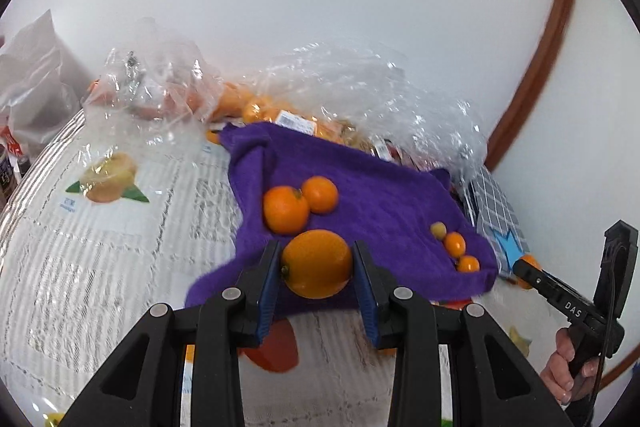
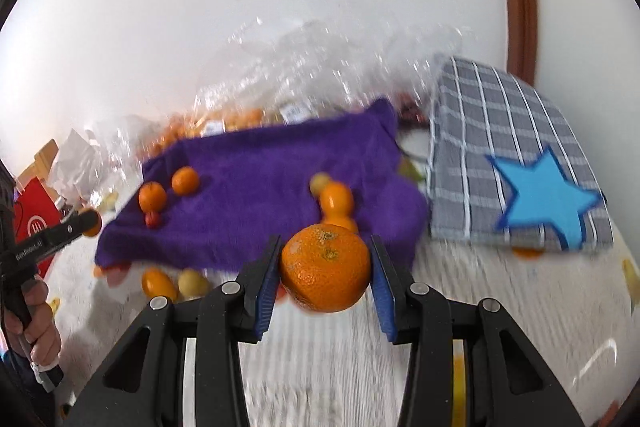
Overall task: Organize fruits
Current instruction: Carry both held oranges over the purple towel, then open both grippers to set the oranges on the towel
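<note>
My left gripper is shut on a smooth orange fruit, held over the near edge of a purple towel. Two oranges lie on the towel just beyond it, and several small kumquats lie at the towel's right side. My right gripper is shut on a mandarin with a rough skin, held above the near edge of the same purple towel. In the right wrist view, two oranges sit at the towel's left and kumquats just past the mandarin.
Clear plastic bags with more oranges lie behind the towel against the wall. A grey checked cloth with a blue star lies to the right. Loose fruits lie on the white tablecloth. White bags stand far left.
</note>
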A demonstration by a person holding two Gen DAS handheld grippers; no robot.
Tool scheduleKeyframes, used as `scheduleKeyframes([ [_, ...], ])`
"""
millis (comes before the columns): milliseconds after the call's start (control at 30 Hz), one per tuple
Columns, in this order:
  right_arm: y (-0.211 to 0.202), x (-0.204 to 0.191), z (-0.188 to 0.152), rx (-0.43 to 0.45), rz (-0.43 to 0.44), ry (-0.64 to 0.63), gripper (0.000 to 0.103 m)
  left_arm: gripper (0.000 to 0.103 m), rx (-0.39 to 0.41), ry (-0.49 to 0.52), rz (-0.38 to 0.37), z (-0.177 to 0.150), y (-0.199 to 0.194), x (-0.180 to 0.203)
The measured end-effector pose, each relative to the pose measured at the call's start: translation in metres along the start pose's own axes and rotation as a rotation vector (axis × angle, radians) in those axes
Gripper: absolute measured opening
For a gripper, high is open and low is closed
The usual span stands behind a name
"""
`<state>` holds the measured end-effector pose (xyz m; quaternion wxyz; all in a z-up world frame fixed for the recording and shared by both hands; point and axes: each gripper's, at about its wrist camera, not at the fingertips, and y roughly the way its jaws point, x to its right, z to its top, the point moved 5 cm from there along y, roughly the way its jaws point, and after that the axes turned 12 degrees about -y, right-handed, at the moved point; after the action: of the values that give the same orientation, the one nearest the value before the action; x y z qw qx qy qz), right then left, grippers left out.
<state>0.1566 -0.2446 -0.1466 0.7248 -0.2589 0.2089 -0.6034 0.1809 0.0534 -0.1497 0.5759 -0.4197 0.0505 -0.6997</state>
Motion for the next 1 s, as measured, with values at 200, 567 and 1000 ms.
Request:
scheduleKeyframes([
  [200,0.028,-0.005,0.029,0.021,0.045,-0.030,0.042,0.033,0.025,0.012,0.010,0.027,0.016,0.016],
  [567,0.094,-0.019,0.028,-0.086,0.116,-0.094,0.042,0.033,0.001,0.005,-0.030,0.032,0.069,0.039],
  [1000,0.109,-0.034,0.013,-0.139,0.115,-0.154,0.042,0.034,-0.039,0.048,0.009,0.007,0.092,0.039],
])
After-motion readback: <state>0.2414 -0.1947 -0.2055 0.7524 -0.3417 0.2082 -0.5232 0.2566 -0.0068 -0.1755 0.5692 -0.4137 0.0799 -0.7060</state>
